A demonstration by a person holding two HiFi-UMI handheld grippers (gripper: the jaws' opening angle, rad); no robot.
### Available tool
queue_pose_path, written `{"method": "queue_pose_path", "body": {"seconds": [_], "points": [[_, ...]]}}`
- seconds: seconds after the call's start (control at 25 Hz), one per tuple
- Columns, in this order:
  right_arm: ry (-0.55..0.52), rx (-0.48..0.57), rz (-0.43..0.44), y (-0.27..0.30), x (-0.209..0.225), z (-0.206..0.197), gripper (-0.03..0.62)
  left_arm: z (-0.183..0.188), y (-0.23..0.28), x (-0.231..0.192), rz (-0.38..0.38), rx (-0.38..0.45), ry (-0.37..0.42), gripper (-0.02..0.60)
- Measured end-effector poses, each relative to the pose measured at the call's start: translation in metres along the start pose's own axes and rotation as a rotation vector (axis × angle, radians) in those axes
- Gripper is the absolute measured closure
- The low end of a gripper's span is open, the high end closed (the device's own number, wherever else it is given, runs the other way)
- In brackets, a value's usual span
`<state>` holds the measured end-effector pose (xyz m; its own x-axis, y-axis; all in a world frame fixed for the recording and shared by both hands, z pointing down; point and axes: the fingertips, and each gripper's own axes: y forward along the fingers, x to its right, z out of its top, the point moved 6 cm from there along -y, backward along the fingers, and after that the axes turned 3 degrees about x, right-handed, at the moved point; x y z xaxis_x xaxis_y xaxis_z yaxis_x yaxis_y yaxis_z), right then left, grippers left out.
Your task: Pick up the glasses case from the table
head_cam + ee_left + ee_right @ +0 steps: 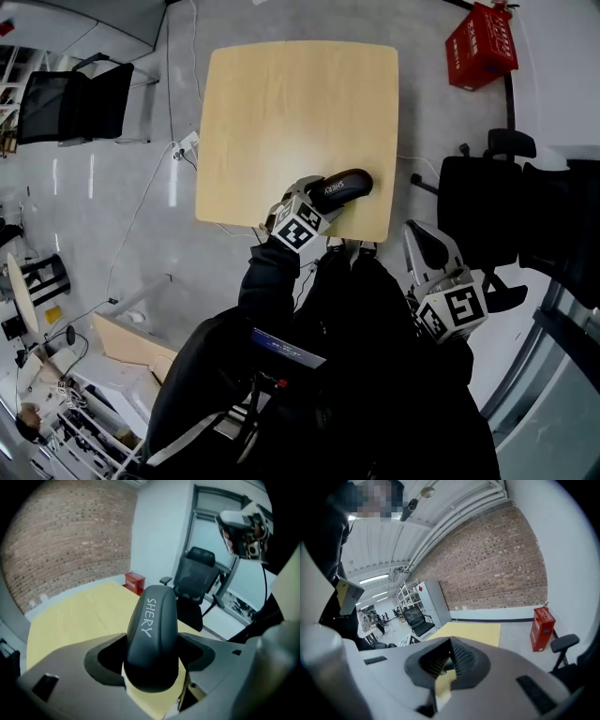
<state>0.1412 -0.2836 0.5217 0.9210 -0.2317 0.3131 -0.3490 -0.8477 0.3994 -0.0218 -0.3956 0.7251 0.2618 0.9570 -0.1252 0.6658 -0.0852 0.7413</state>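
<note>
The dark grey, oblong hard-shell glasses case [341, 186] with rounded ends and white lettering on its lid lies over the near right part of the pale wooden square surface [281, 103], close to the front edge. In the left gripper view the glasses case [152, 634] stands lengthwise between the two grey jaws, which press against its sides at the near end. Its far end points away and slightly upward, across the surface [75, 616]. Whether its underside touches the wood cannot be told.

The left gripper [314, 200] reaches in from the front edge of the surface, its marker cube just behind the case, and it is clamped on the case [151, 660].

The right gripper [427, 246] is held off the surface, to the right of the person's dark sleeve and near a black office chair [480, 211]. In its own view the right gripper [449, 662] has its ribbed pads [461, 660] brought together with nothing between them; the surface [474, 633] shows beyond.

A red box [482, 44] stands on the grey floor past the far right corner of the surface.
</note>
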Motion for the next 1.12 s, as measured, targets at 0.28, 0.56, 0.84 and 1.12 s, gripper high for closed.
{"method": "queue_pose_path", "body": {"seconds": [0.28, 0.56, 0.84, 1.12], "points": [[-0.066, 0.091, 0.055, -0.016, -0.018, 0.038, 0.589, 0.054, -0.101, 0.008, 0.194, 0.369, -0.291, 0.244], [-0.176, 0.215, 0.060, -0.025, -0.040, 0.085, 0.589, 0.096, -0.200, 0.024, 0.472, 0.592, -0.308, 0.245], [-0.254, 0.311, 0.114, -0.040, -0.067, 0.116, 0.588, 0.143, -0.278, 0.055, 0.652, 0.770, -0.195, 0.245], [-0.291, 0.417, 0.149, -0.046, -0.088, 0.143, 0.589, 0.170, -0.333, 0.074, 0.745, 0.881, -0.127, 0.249]]}}
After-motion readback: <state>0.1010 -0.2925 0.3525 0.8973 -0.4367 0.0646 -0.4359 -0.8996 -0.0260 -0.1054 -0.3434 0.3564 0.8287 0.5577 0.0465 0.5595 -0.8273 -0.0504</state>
